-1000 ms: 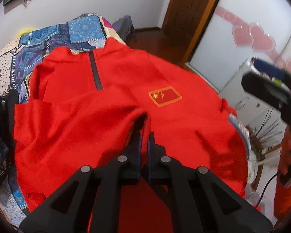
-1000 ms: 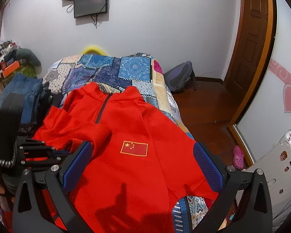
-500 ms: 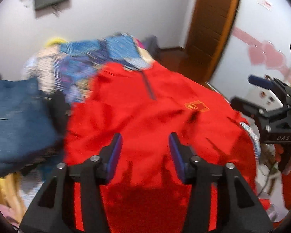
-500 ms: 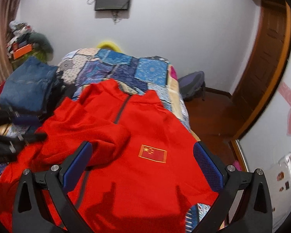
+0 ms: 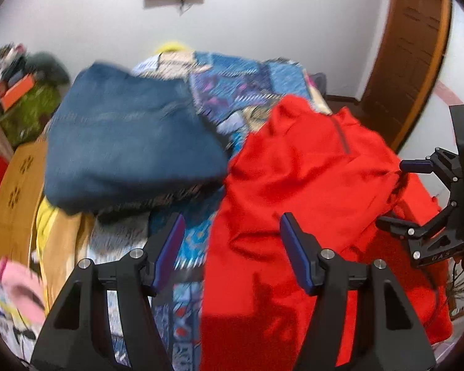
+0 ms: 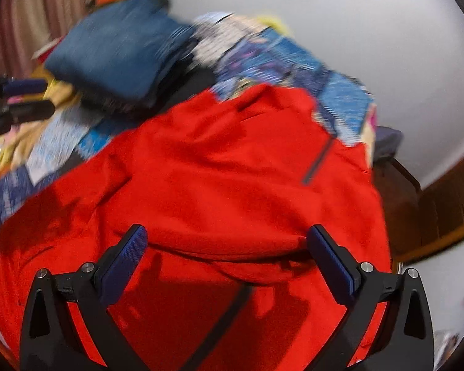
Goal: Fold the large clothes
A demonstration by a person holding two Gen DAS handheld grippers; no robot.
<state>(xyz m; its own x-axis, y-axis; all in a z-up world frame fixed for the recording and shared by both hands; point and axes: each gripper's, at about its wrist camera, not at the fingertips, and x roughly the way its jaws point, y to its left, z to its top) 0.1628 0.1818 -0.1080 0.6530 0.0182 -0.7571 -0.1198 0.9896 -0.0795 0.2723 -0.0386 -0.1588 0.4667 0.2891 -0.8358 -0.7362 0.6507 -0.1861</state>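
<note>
The red jacket (image 5: 300, 185) lies spread on the bed (image 5: 241, 83), over its patchwork quilt. Its long axis runs from the hem near the cameras to the collar at the far end, which points toward the white wall; the dark zipper (image 6: 317, 162) runs down from the collar. One sleeve (image 6: 219, 241) seems folded across the chest, though motion blur makes its edges hard to trace. Left of the jacket sits a folded blue denim pile (image 5: 130, 142). The left hand-held gripper (image 5: 230, 253) stands wide and empty, straddling the jacket's left edge. A second ago its fingers were pinched on red cloth; they have since let go and the view has swung leftward to take in the denim. The right hand-held gripper (image 6: 227, 258) is also spread wide, holding nothing, as before, now much closer over the jacket's middle.
</note>
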